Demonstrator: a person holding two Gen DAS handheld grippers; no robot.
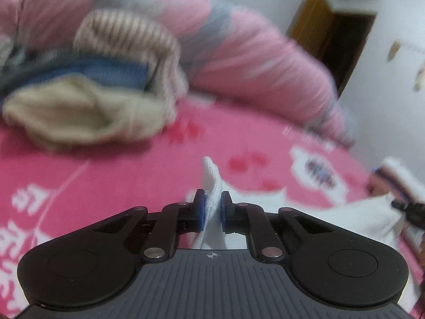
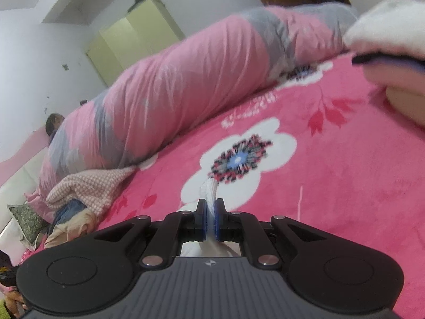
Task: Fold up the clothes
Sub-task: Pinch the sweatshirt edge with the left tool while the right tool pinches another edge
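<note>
two grippers, each clamped on one white garment above the pink bedspread: left gripper, right gripper. one clothes pile and one rolled quilt lie at the bedspread's far edge.

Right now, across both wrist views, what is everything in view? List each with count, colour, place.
white garment: one, white, pinched at two spots.
blanket: one, pink, floral, covering the bed.
rolled quilt: one, pink and grey, along the bed's far side.
clothes pile: one, striped, blue, beige, on the blanket.
cabinet: one, pale yellow, by the wall.
left gripper: black, blue pads, shut on the garment.
right gripper: same, shut on the garment.
</note>
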